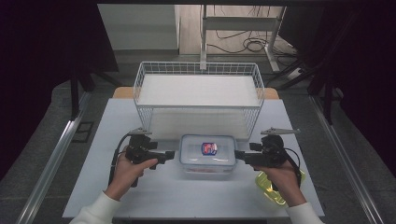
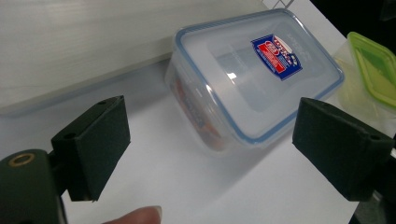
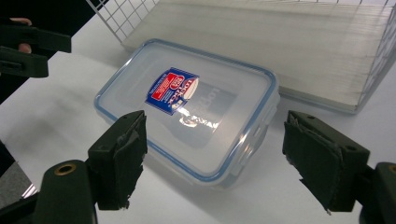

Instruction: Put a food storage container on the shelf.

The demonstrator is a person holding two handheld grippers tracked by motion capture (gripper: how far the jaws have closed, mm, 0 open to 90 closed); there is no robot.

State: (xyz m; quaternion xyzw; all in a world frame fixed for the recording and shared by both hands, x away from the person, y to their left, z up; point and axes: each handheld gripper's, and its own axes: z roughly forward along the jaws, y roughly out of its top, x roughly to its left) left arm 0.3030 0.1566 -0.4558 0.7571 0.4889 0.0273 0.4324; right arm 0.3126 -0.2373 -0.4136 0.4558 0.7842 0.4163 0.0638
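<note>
Clear lidded box (image 1: 208, 157) between open left gripper (image 1: 172, 154) and right gripper (image 1: 237, 154)

A lidded container (image 1: 208, 156) sits mid-worktop (image 1: 107, 140) between my hands. A wire basket (image 1: 198, 95) lies at twelve o'clock behind it; a smaller tub (image 1: 273, 189) at four o'clock.

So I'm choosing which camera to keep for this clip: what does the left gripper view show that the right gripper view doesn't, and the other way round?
The left gripper view alone has the green-lidded container at its right edge, past the clear box, and a fingertip at its bottom edge.

The right gripper view alone has the white wire basket with its mesh walls, and the left gripper farther off at its top left.

Both have the clear lidded box with its red and blue label, standing on the white table, framed by open black jaws.
</note>
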